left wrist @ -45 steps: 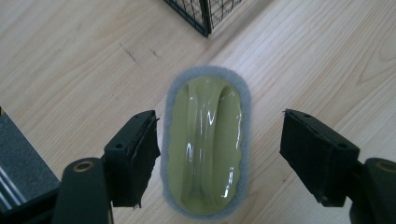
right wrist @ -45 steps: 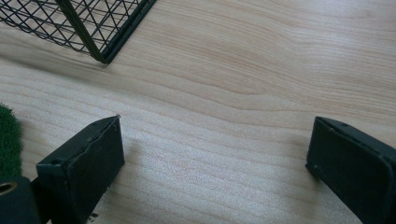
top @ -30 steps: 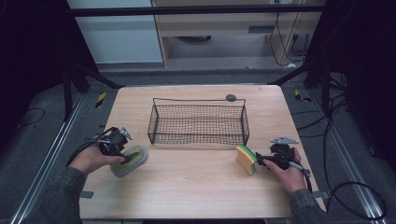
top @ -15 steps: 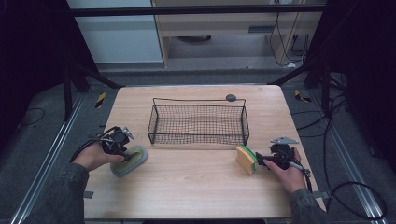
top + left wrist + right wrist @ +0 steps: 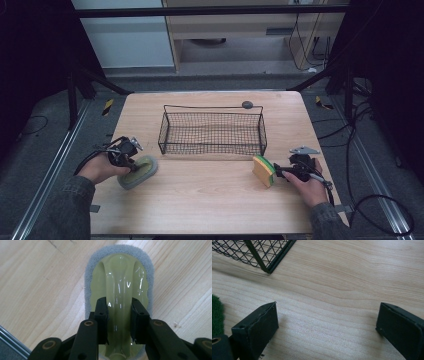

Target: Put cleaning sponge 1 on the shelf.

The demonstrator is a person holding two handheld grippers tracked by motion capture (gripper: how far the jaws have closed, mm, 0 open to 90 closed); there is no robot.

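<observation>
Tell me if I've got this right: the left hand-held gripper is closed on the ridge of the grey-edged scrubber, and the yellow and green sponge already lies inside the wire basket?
Not quite. The yellow and green sponge lies on the table, outside the wire basket, just ahead of the right hand-held gripper, as the high view shows. The rest holds: the left hand-held gripper has just been closing on the ridge of the grey-edged scrubber.

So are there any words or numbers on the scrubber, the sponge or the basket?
None: no words, numbers or labels can be read.
The scrubber, sponge and basket look plain.
The yellow-and-black strips on the floor are stripes, not writing.
</observation>
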